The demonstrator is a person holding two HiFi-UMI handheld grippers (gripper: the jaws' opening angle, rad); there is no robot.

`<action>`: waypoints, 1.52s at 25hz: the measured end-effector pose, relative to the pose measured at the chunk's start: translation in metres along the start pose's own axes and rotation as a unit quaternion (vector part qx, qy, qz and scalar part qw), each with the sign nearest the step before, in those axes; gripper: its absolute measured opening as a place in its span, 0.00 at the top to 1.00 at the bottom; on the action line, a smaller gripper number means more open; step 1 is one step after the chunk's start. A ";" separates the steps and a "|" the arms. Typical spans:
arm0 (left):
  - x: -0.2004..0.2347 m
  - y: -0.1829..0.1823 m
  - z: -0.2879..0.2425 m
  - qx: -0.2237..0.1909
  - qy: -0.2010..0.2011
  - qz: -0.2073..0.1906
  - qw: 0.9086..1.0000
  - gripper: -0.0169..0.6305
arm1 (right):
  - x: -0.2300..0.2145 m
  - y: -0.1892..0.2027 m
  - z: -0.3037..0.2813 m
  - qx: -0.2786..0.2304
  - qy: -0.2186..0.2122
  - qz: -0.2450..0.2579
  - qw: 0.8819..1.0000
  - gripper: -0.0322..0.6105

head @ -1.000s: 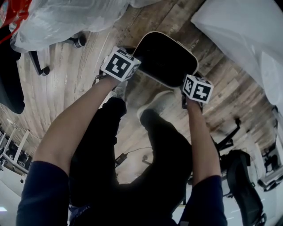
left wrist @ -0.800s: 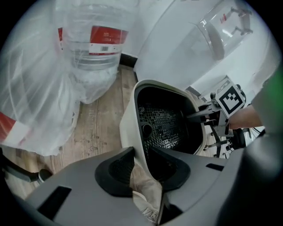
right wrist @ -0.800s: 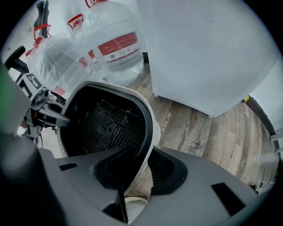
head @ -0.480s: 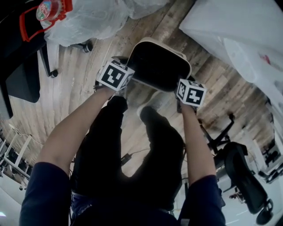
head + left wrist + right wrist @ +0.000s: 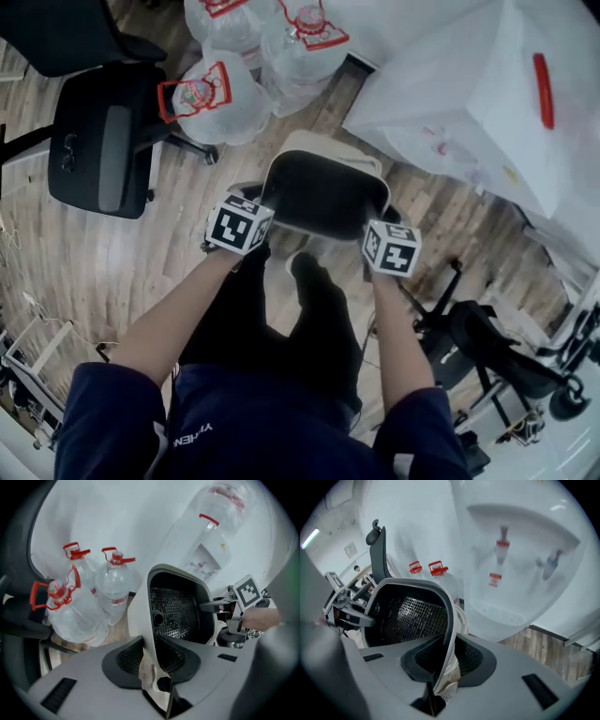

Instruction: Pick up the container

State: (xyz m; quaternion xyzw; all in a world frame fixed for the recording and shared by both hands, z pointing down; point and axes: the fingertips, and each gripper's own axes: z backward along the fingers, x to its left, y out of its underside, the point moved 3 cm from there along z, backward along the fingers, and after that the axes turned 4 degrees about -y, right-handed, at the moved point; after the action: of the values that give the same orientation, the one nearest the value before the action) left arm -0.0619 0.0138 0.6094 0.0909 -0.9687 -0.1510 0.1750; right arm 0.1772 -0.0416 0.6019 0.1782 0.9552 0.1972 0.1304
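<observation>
The container (image 5: 323, 192) is a rounded tub, white outside and black inside, with a mesh floor (image 5: 176, 613). It hangs tilted above the wooden floor, in front of the person's legs. My left gripper (image 5: 264, 204) bites its left rim, and the wall sits between the pads (image 5: 151, 660). My right gripper (image 5: 379, 223) grips the opposite rim the same way (image 5: 444, 663). Both pairs of jaws are closing and press on the container wall (image 5: 449, 620). Each gripper view shows the other gripper across the tub.
Three large water bottles with red handles (image 5: 202, 98) stand on the floor beyond the container. A black office chair (image 5: 103, 155) is at the left. A white water dispenser (image 5: 469, 94) fills the upper right, and a chair base (image 5: 487, 347) lies at the lower right.
Both grippers and the container sit closer together and lower in the head view. The view has swung, so the bottles, the office chair and the dispenser now show.
</observation>
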 end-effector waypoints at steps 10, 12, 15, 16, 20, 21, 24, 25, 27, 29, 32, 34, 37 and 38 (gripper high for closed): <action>-0.068 -0.015 0.181 -0.030 0.008 -0.003 1.000 0.80 | 0.055 -0.045 0.191 -0.050 0.013 0.019 0.998 0.82; -0.075 -0.014 0.207 -0.034 0.012 0.003 0.999 0.80 | 0.065 -0.045 0.213 -0.053 0.011 0.013 0.998 0.82; -0.084 -0.015 0.242 -0.047 0.021 0.013 0.999 0.80 | 0.077 -0.043 0.239 -0.053 0.007 0.003 0.999 0.82; -0.086 -0.017 0.253 -0.054 0.023 0.014 0.998 0.80 | 0.080 -0.042 0.246 -0.054 0.005 0.000 0.999 0.82; -0.093 -0.029 0.285 -0.079 0.025 0.004 0.997 0.80 | 0.089 -0.048 0.271 -0.069 0.004 -0.012 0.998 0.82; -0.094 -0.031 0.291 -0.083 0.025 0.002 0.996 0.80 | 0.091 -0.051 0.276 -0.074 0.006 -0.014 0.997 0.82; -0.094 -0.038 0.302 -0.094 0.024 -0.003 0.995 0.80 | 0.093 -0.062 0.288 -0.091 0.013 -0.016 0.996 0.82; -0.095 -0.040 0.304 -0.096 0.024 -0.004 0.995 0.80 | 0.094 -0.065 0.291 -0.095 0.015 -0.016 0.995 0.82; -0.096 -0.044 0.307 -0.099 0.023 -0.006 0.995 0.80 | 0.094 -0.069 0.295 -0.098 0.015 -0.019 0.995 0.83; -0.096 -0.047 0.309 -0.099 0.024 -0.008 0.995 0.80 | 0.092 -0.071 0.296 -0.100 0.016 -0.021 0.995 0.83; -0.095 -0.053 0.310 -0.101 0.024 -0.009 0.995 0.80 | 0.092 -0.076 0.294 -0.104 0.015 -0.023 0.994 0.83; -0.094 -0.057 0.310 -0.103 0.025 -0.010 0.994 0.80 | 0.092 -0.080 0.294 -0.105 0.015 -0.023 0.994 0.83; -0.094 -0.062 0.311 -0.107 0.025 -0.010 0.994 0.80 | 0.089 -0.084 0.294 -0.106 0.017 -0.023 0.994 0.83; -0.095 -0.064 0.311 -0.108 0.025 -0.011 0.994 0.80 | 0.088 -0.086 0.294 -0.107 0.019 -0.022 0.994 0.83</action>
State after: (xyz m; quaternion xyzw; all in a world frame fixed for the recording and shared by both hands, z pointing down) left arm -0.0804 0.0565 0.2818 0.0855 -0.9409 -0.2543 0.2067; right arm 0.1669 0.0166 0.2885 0.1387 0.9344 0.2989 0.1353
